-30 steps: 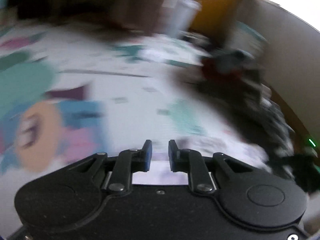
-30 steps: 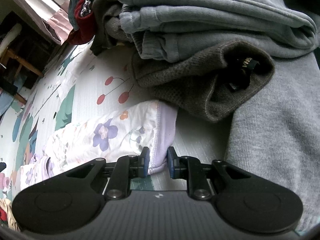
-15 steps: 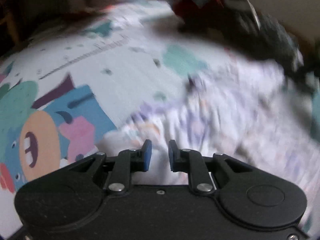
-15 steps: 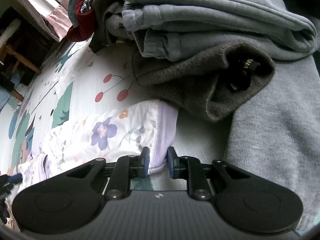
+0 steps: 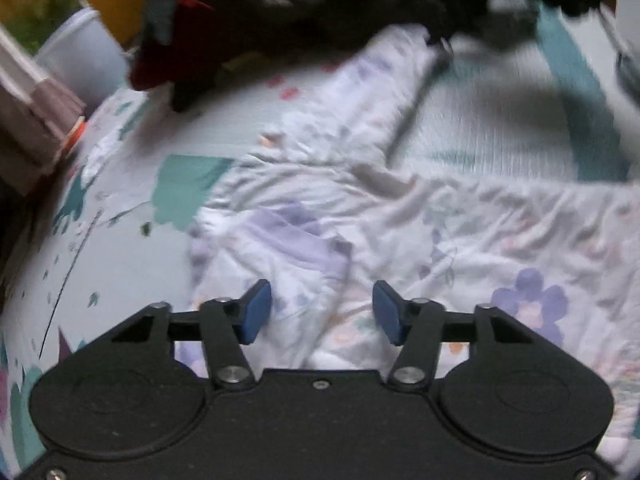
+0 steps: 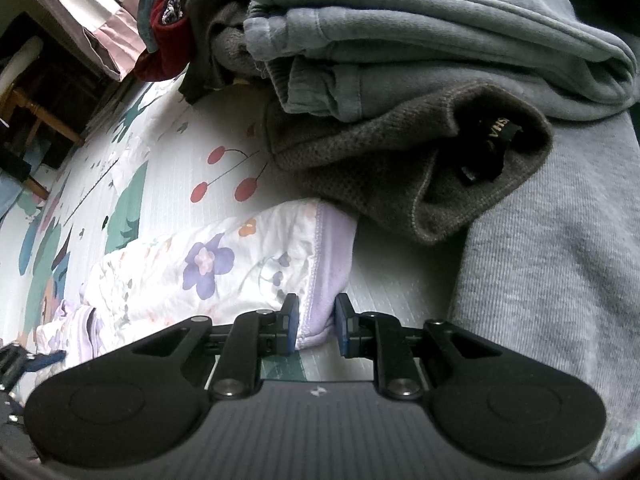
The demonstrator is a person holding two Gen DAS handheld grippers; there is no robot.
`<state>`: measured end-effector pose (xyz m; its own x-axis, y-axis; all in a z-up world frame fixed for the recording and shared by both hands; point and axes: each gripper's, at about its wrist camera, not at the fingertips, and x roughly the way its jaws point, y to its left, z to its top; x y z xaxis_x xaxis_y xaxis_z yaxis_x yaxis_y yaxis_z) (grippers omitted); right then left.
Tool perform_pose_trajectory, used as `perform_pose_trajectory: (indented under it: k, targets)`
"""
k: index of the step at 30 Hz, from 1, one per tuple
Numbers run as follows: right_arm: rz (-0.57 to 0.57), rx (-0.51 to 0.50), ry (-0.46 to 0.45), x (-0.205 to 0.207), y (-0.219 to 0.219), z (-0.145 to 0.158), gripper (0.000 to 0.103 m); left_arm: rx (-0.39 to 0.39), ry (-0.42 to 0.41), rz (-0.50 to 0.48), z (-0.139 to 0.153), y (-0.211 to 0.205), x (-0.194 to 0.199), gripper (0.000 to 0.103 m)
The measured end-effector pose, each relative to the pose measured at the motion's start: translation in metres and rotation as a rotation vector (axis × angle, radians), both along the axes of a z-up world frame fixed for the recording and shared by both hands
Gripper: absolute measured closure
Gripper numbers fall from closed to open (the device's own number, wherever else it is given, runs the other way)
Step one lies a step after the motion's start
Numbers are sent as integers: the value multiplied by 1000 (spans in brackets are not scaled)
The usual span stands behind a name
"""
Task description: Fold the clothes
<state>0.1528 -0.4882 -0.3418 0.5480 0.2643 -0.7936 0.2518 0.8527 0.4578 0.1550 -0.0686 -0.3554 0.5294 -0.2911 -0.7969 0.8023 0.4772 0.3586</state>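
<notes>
A white garment with purple flowers (image 5: pixel 400 232) lies crumpled on a patterned play mat (image 5: pixel 112 248). My left gripper (image 5: pixel 322 312) is open just above a fold of it near one end. In the right wrist view the same garment (image 6: pixel 208 264) stretches away to the left. My right gripper (image 6: pixel 316 324) is shut on its lilac hem (image 6: pixel 332 256), low over the mat (image 6: pixel 192 152).
A pile of folded grey and brown clothes (image 6: pixel 420 80) sits right behind the hem. A grey knit garment (image 6: pixel 552 260) lies to the right. Dark red clothing (image 6: pixel 164 44) lies further back. A wooden chair (image 6: pixel 36 120) stands at the far left.
My left gripper has swung across the mat onto the floral garment and opened its fingers. My right gripper has held still on the hem.
</notes>
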Motion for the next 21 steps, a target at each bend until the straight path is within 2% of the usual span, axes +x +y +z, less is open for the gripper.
perform_pose_trajectory:
  k: [2, 4, 6, 9, 11, 13, 15, 17, 18, 21]
  targets:
    - [-3, 1, 2, 0, 3, 1, 81, -3, 3, 27, 1, -2, 7, 77]
    - [7, 0, 1, 2, 2, 2, 82, -21, 4, 53, 8, 1, 11, 87]
    - [8, 1, 1, 3, 3, 2, 82, -26, -8, 34, 12, 4, 9, 89]
    - [10, 1, 2, 5, 4, 2, 81, -78, -15, -34, 21, 6, -5, 90]
    - [16, 1, 3, 9, 4, 3, 81, -45, -22, -67, 14, 2, -12, 90]
    - [15, -3, 5, 12, 7, 3, 81, -15, -8, -84, 2, 1, -15, 89]
    - [14, -6, 6, 15, 9, 3, 81, -24, 15, -74, -3, 5, -15, 78]
    - [13, -5, 5, 19, 17, 4, 81, -95, 54, -52, 11, 17, -16, 60]
    - [12, -4, 4, 21, 21, 4, 81, -132, 75, -40, 19, 23, -17, 60]
    - [12, -2, 2, 27, 30, 5, 81, -262, 91, 75, 48, 59, -15, 61]
